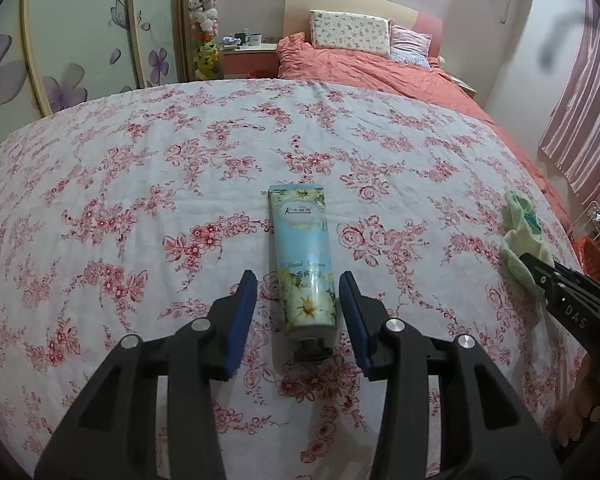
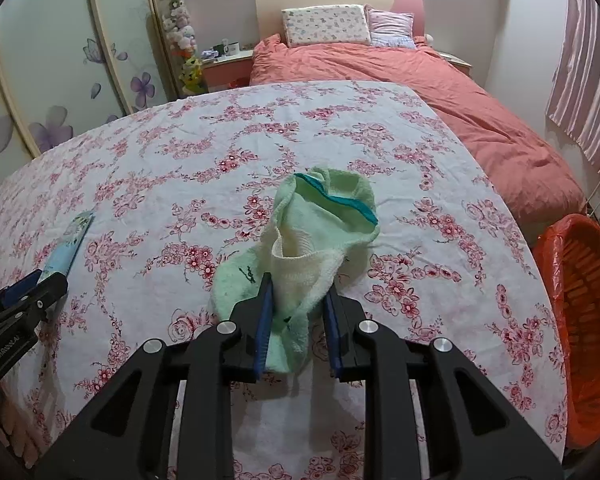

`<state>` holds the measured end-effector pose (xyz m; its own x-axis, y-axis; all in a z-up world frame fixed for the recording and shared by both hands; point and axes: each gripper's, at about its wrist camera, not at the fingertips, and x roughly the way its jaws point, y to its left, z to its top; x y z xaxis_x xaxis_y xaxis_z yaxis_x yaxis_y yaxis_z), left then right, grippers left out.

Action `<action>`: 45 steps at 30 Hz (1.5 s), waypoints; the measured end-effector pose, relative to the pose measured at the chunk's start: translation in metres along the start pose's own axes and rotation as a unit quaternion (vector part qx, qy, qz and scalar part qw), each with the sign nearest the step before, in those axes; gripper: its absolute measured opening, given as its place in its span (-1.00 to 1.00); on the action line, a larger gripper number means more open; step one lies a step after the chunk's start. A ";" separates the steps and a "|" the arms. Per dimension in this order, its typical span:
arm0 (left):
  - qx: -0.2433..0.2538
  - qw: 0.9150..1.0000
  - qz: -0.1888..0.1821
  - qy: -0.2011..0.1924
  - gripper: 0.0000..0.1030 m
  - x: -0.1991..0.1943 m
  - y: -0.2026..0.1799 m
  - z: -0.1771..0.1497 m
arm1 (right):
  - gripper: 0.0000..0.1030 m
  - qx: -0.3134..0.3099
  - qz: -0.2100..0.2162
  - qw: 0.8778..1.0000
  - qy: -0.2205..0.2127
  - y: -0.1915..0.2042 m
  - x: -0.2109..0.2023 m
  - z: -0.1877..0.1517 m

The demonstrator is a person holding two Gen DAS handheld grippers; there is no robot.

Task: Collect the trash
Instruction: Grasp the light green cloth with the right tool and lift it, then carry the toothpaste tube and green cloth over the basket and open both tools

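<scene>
The right gripper (image 2: 298, 312) pinches the green sock (image 2: 300, 240) between its fingers. The left gripper (image 1: 298, 312) is spread, with the hand cream tube (image 1: 304, 260) lying between its fingers, not squeezed. Nothing looks to be in the orange basket (image 2: 588, 300) yet.

I see a counter (image 1: 140, 200) under a floral cloth nearby, a bed (image 2: 480, 120) with a salmon duvet beyond, a wardrobe (image 1: 80, 40) with purple flowers far left, striped pink curtains (image 2: 588, 80) at right.
</scene>
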<state>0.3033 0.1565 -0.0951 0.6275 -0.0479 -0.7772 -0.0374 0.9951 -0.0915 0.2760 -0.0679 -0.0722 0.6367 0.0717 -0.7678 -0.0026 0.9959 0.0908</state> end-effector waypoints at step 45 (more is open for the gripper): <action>0.011 1.000 0.015 -0.010 -0.45 -0.017 -0.005 0.002 | -0.86 0.025 0.052 0.997 -0.044 -0.011 -0.031 -0.001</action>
<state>0.2947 0.1523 -0.0804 0.6411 -0.0160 -0.7673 -0.0403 0.9977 -0.0545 0.2555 -0.0814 -0.0499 0.6995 0.1666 -0.6949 -0.0351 0.9793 0.1994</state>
